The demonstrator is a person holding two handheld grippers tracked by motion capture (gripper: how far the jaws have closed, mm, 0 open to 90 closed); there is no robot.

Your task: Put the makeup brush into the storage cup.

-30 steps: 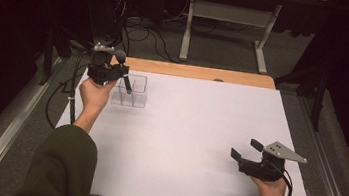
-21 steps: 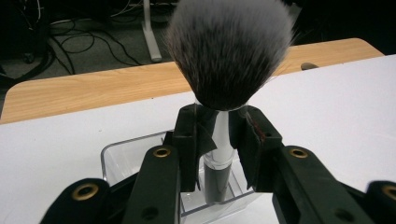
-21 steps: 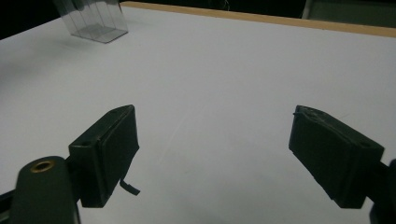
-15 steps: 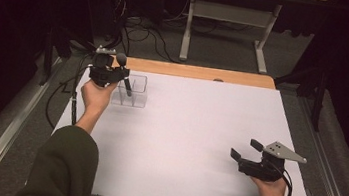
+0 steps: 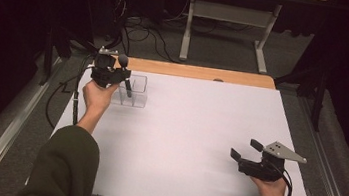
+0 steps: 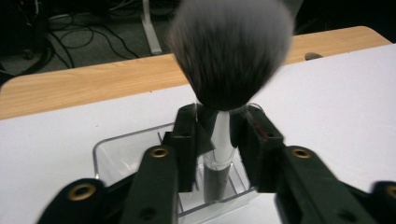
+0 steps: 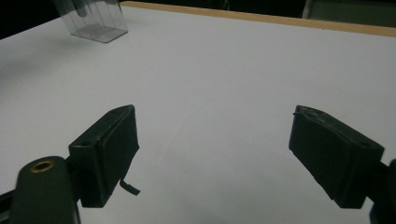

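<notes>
The white table (image 5: 197, 146) spans the middle of the high view. At its upper left stands a clear box (image 5: 135, 92) with thin walls; it looks light, stiff and easy to tip, so it probably wants steadying. Over it the left gripper (image 6: 215, 135) is clamped on a brush (image 6: 223, 140) at its pale handle, the sound hold, since the dark, soft bristles above would crush. At lower right, the right gripper (image 7: 215, 154) gapes wide with nothing between its 2 jaws.

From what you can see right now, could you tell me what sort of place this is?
Probably a lab or recording workspace, not a home: a white table in a dark room, loose cables on the floor behind it, and a metal stand.
</notes>
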